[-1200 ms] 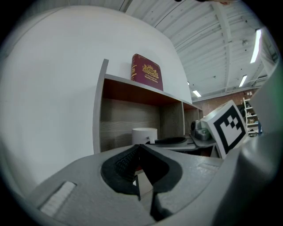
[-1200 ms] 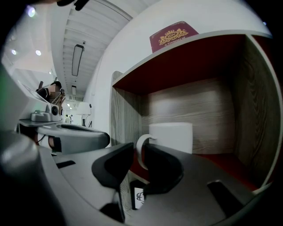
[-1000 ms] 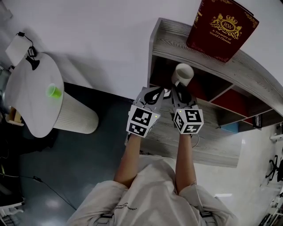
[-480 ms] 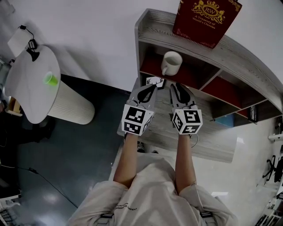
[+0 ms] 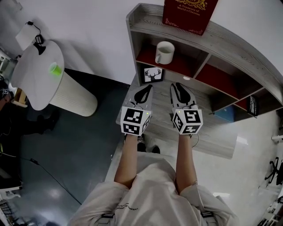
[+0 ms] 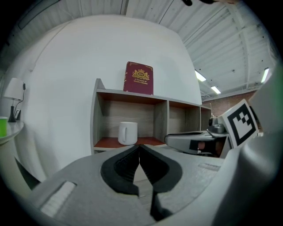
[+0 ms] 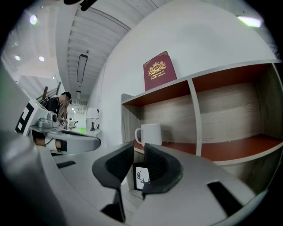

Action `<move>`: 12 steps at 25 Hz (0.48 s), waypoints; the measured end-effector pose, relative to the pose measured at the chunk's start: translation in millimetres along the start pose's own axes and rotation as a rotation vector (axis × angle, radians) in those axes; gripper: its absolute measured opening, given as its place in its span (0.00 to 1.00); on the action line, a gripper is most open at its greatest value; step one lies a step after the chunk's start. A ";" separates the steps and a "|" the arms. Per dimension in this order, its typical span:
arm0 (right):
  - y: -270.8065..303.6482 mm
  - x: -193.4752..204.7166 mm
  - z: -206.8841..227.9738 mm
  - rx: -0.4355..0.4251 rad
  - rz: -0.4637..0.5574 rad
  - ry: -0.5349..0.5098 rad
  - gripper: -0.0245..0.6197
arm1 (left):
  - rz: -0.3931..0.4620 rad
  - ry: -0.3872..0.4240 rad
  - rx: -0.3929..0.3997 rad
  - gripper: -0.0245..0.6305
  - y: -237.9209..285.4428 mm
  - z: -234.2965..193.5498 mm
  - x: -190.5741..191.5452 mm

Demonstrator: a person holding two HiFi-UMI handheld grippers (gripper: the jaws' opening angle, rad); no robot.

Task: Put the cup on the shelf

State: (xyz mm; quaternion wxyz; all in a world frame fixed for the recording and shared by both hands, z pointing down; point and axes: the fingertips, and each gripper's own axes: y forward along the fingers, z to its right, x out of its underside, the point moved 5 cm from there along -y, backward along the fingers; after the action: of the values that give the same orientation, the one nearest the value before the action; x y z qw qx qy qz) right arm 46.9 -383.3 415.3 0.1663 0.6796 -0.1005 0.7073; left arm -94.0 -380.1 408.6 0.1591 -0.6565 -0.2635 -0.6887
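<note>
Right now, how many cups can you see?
2. A white mug stands in the upper left compartment of the shelf, below the red book; a small green cup sits on the round table at far left. More may be hidden in other compartments.

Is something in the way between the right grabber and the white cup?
Nothing visible is. The cup stands alone in the left compartment of the shelf, which is open at the front. The right gripper is empty in front of it. The deer picture sits lower, below that compartment.

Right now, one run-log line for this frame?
cup: upright, shelf upper-left compartment | left gripper: shut, empty | right gripper: open, empty | both clear of cup
</note>
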 end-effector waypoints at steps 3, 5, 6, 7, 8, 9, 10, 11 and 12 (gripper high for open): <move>-16.1 2.6 0.3 -0.005 0.003 0.003 0.15 | -0.001 -0.002 -0.013 0.05 -7.8 11.7 3.7; -26.0 3.8 0.9 -0.009 0.009 0.008 0.14 | -0.003 0.002 -0.014 0.05 -11.8 19.6 5.0; -31.5 4.7 0.5 -0.011 0.015 0.012 0.13 | -0.003 0.006 -0.013 0.05 -14.2 23.8 5.7; -37.5 6.2 -0.4 -0.015 0.023 0.017 0.12 | -0.003 0.010 -0.010 0.05 -16.9 28.3 6.9; -43.0 8.2 -1.2 -0.021 0.030 0.020 0.11 | -0.002 0.013 -0.008 0.05 -19.5 32.9 9.3; -47.4 10.8 -1.8 -0.028 0.036 0.020 0.10 | -0.004 0.015 -0.005 0.05 -21.3 37.4 13.3; -50.3 13.8 -1.9 -0.038 0.039 0.018 0.09 | -0.011 0.018 -0.003 0.05 -22.3 41.5 19.0; -52.0 16.7 -1.7 -0.048 0.040 0.015 0.08 | -0.023 0.021 -0.001 0.05 -22.9 45.2 25.7; -53.1 19.2 -1.1 -0.057 0.041 0.015 0.07 | -0.037 0.023 0.000 0.05 -23.8 48.1 32.2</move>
State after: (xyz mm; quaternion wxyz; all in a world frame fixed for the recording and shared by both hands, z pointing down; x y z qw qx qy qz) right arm 65.2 -331.9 429.8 0.1718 0.6670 -0.1330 0.7127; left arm -70.8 -329.2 436.7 0.1494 -0.6433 -0.2740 -0.6991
